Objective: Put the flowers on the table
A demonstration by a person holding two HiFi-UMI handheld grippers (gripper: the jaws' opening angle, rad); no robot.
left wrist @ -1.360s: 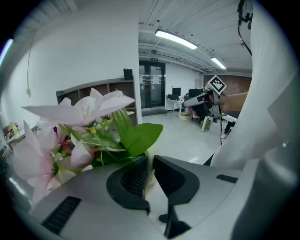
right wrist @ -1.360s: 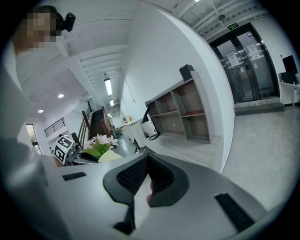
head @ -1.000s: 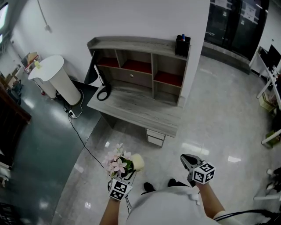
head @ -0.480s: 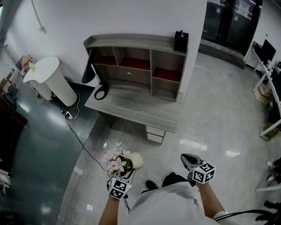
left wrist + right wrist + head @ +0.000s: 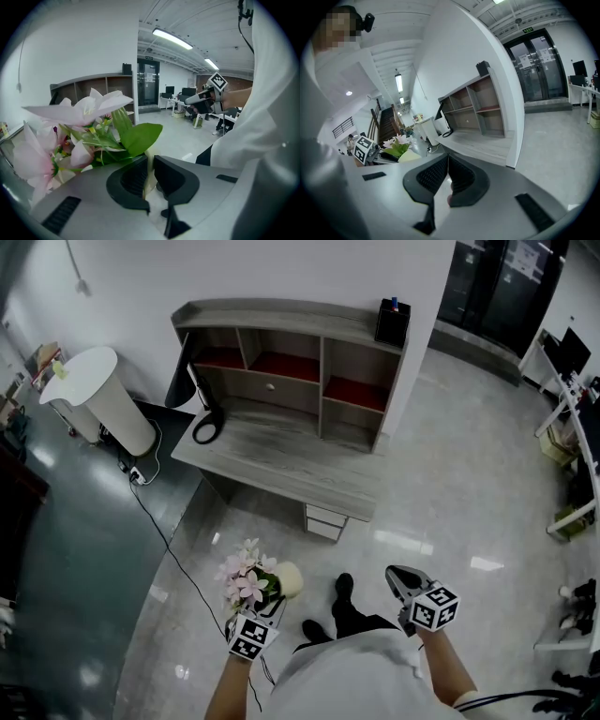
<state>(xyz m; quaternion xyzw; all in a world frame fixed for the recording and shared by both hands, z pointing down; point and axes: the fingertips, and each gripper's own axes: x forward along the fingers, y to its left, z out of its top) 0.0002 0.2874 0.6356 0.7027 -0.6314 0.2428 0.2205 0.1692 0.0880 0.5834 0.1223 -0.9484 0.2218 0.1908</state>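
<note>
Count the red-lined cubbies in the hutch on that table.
3. The left cubby and middle cubby sit side by side under the hutch top. The right cubby is at the right end, its red floor lower. None looks hidden from here.
</note>
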